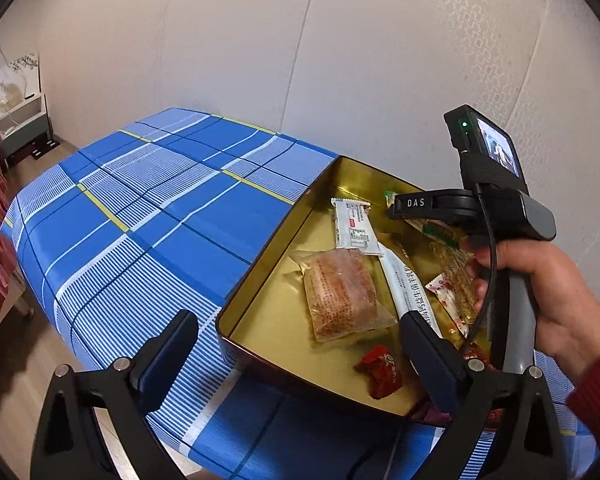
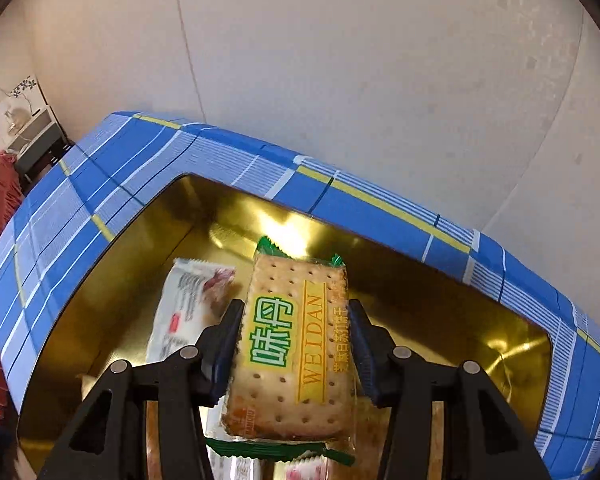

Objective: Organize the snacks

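The right gripper (image 2: 296, 344) is clenched on a cracker packet (image 2: 290, 344), one pad on each long side, and holds it above the golden inside of the tin box (image 1: 260, 268) on the checked tablecloth (image 1: 148, 208). The left gripper (image 1: 300, 356) is released and hangs over the near corner of the box, holding nothing. To do this step well, I think the packet should go down flat on the bare floor at the far side, beside the white bar (image 2: 188, 308); whether the packet already touches anything below is hard to see.
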The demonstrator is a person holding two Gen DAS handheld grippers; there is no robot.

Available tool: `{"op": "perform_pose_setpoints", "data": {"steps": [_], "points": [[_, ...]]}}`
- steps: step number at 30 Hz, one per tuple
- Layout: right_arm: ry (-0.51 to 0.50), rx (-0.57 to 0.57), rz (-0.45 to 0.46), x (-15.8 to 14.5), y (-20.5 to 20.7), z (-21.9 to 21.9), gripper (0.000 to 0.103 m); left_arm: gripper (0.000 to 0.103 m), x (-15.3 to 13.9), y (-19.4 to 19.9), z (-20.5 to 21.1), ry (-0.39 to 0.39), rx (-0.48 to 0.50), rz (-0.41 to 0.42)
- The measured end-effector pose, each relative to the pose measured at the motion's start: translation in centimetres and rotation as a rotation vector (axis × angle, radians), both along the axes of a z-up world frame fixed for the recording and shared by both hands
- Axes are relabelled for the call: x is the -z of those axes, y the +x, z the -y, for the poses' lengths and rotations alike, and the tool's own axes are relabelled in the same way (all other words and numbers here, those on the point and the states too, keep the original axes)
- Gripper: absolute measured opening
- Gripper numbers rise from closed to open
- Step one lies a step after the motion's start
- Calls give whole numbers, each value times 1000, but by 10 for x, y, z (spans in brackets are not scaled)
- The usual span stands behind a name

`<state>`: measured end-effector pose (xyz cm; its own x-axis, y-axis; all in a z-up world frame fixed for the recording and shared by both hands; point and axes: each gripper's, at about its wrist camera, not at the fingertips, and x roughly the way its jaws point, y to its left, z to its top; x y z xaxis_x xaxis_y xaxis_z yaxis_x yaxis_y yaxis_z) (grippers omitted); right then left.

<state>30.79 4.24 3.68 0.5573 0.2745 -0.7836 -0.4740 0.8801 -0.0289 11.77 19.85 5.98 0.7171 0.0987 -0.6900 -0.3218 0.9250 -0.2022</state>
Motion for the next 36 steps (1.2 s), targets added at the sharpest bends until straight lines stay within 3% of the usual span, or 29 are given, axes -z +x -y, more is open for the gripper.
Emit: {"op": "perform_pose_setpoints", "data": {"steps": [4, 6, 17, 36], "points": [[9, 28, 41, -10, 0, 5, 53, 101, 1, 0, -2, -20, -10, 0], [24, 29, 65, -18, -4, 12, 59, 101, 0, 0, -1, -18, -12, 3], [-42, 37, 181, -26, -63, 50, 59, 103, -6, -5, 11, 22, 4, 35], [70, 101, 191, -35, -150, 115, 59, 103, -12, -29, 28, 68, 50, 75]]}}
